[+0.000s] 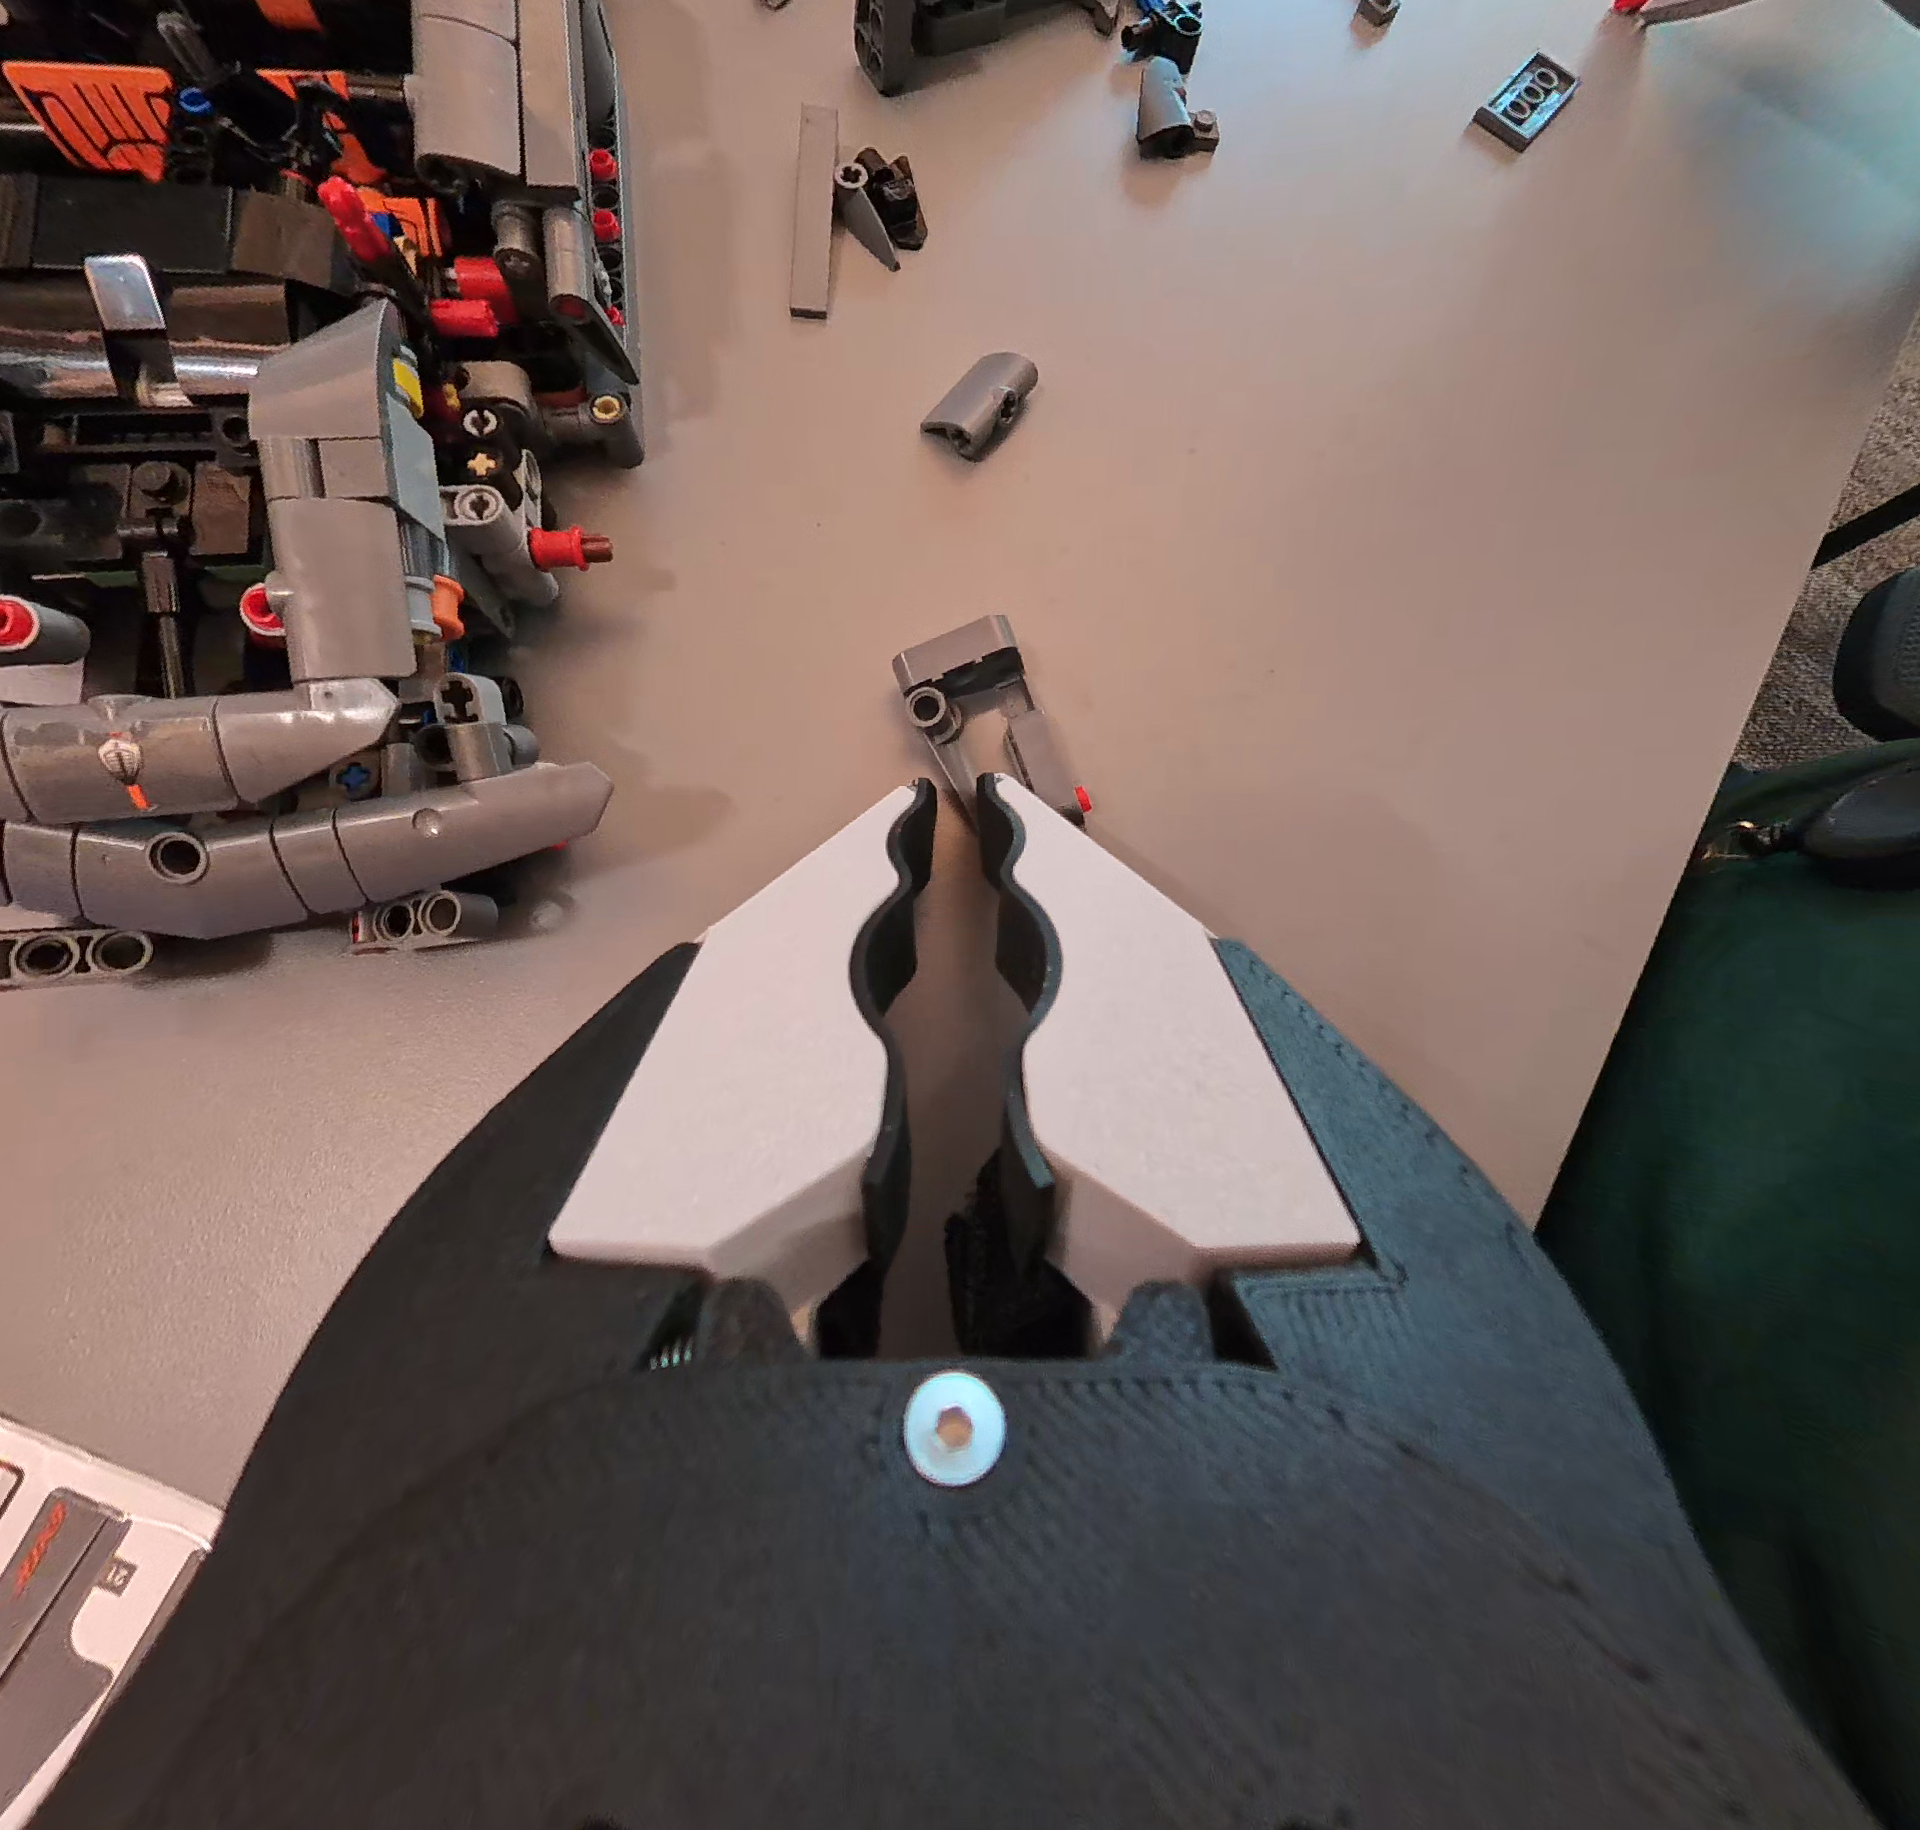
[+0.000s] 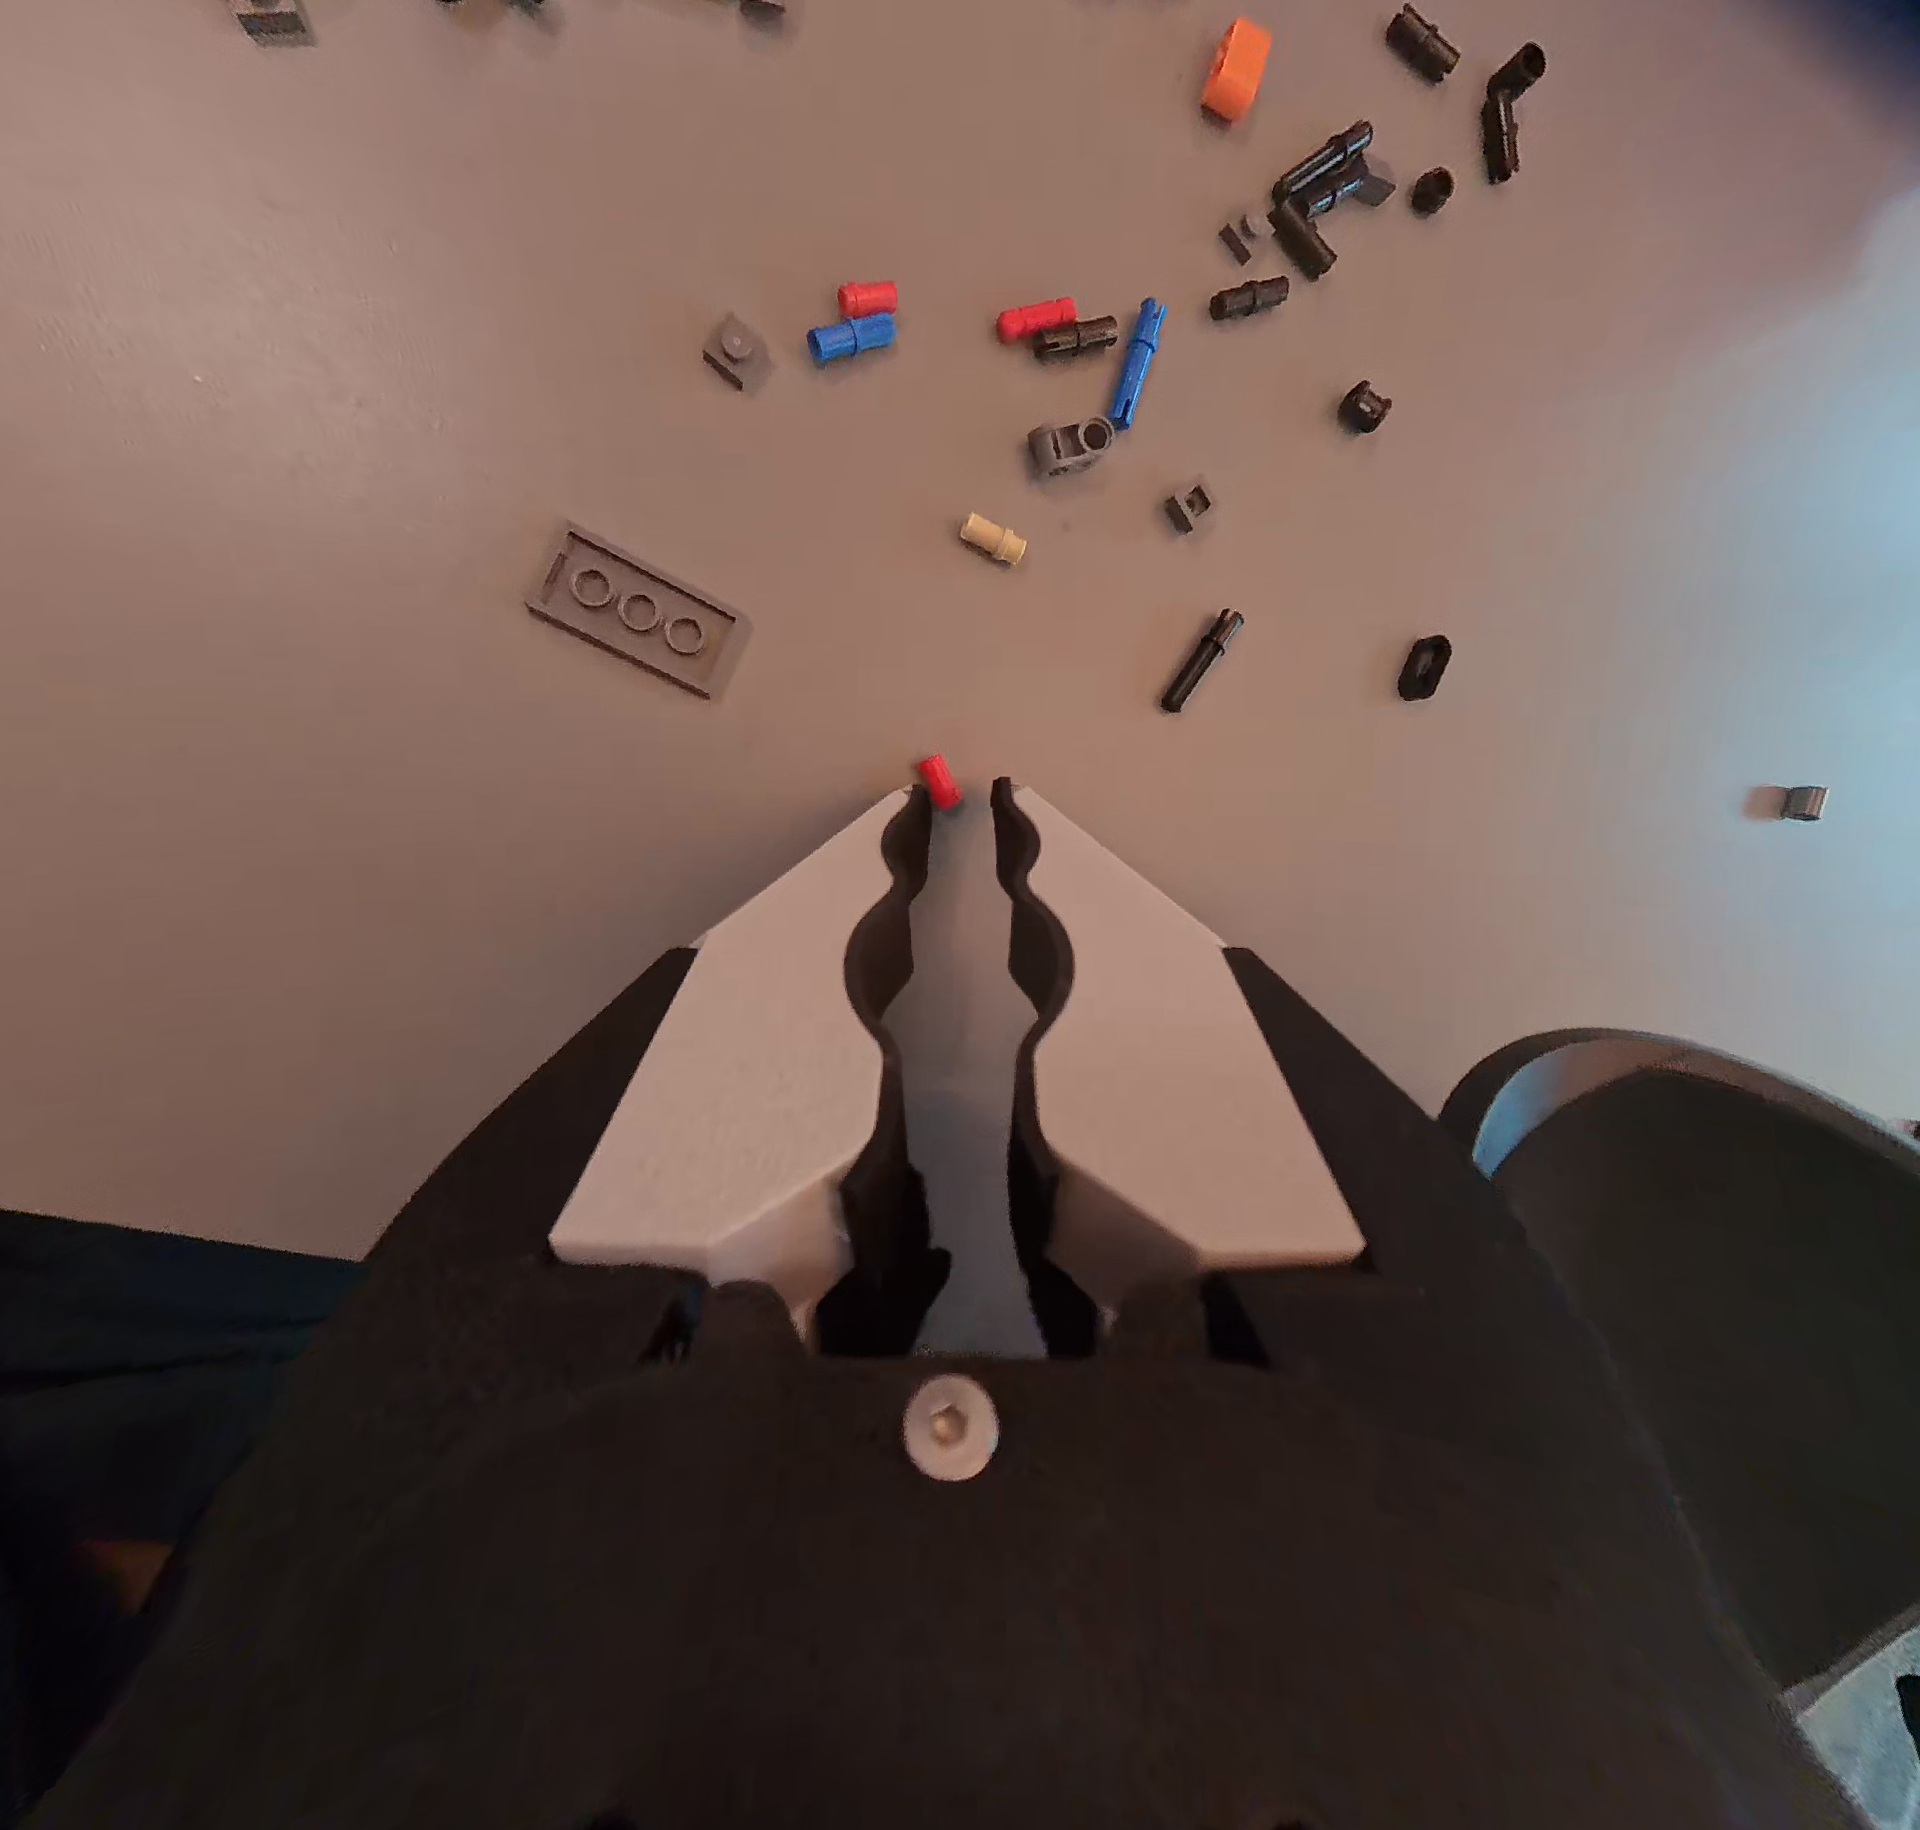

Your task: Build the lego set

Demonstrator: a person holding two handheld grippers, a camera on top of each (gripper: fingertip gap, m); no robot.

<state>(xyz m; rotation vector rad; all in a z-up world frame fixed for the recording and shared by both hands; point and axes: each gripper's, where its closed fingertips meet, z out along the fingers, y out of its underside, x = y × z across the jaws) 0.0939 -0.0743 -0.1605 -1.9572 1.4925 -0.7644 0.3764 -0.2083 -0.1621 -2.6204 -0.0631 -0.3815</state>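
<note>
My left gripper is shut on a small grey sub-assembly. A thin part of it runs in between the fingertips, and a red pin sticks out by the right finger. The large grey, black and orange model lies to the left on the table. My right gripper is open by a narrow gap above the table. A short red pin sits at its left fingertip and does not touch the right finger. Whether the pin lies on the table I cannot tell.
Loose parts lie ahead of the right gripper: a grey three-stud plate, a tan pin, a black pin, blue and red pins and an orange piece. A grey curved panel and a flat tile lie ahead of the left gripper. The table edge runs along the right, and a booklet corner shows at bottom left. My right fingertips sit around 30 cm from my left ones.
</note>
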